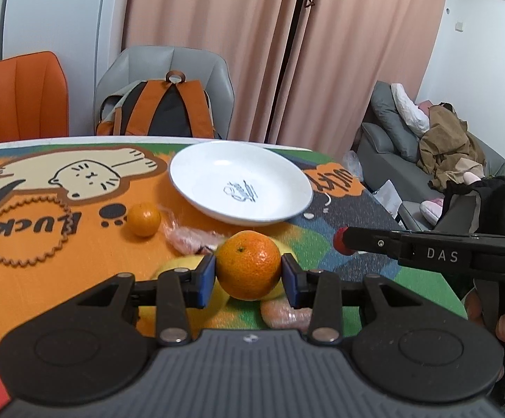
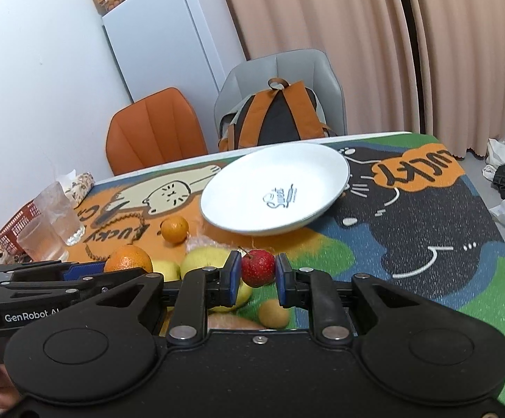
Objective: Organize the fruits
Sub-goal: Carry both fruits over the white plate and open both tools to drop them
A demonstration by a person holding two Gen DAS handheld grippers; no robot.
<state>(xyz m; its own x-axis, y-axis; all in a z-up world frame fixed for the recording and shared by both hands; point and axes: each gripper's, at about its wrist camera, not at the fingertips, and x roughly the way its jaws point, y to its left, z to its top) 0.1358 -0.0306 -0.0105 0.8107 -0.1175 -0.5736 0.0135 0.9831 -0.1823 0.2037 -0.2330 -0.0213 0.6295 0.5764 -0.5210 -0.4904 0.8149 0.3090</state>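
Note:
My left gripper (image 1: 248, 271) is shut on a large orange (image 1: 249, 264), held above the table; the same orange (image 2: 127, 259) shows at the left of the right wrist view. My right gripper (image 2: 258, 270) is shut on a small red fruit (image 2: 257, 267) with a stem, seen too as a red tip (image 1: 339, 242) in the left wrist view. A white plate (image 1: 240, 183) (image 2: 275, 193) lies empty beyond both. A small orange (image 1: 144, 219) (image 2: 174, 229) rests left of the plate. Yellow apples (image 2: 203, 261) and a small tan fruit (image 2: 273, 312) lie below the grippers.
Crumpled pink plastic wrap (image 1: 191, 238) lies by the fruit. The table wears a cartoon cat mat (image 2: 426, 230). Two clear cups (image 2: 59, 217) and a red basket (image 2: 14, 224) stand at the left. An orange chair (image 1: 19, 97) and a grey chair with a backpack (image 1: 165, 108) stand behind.

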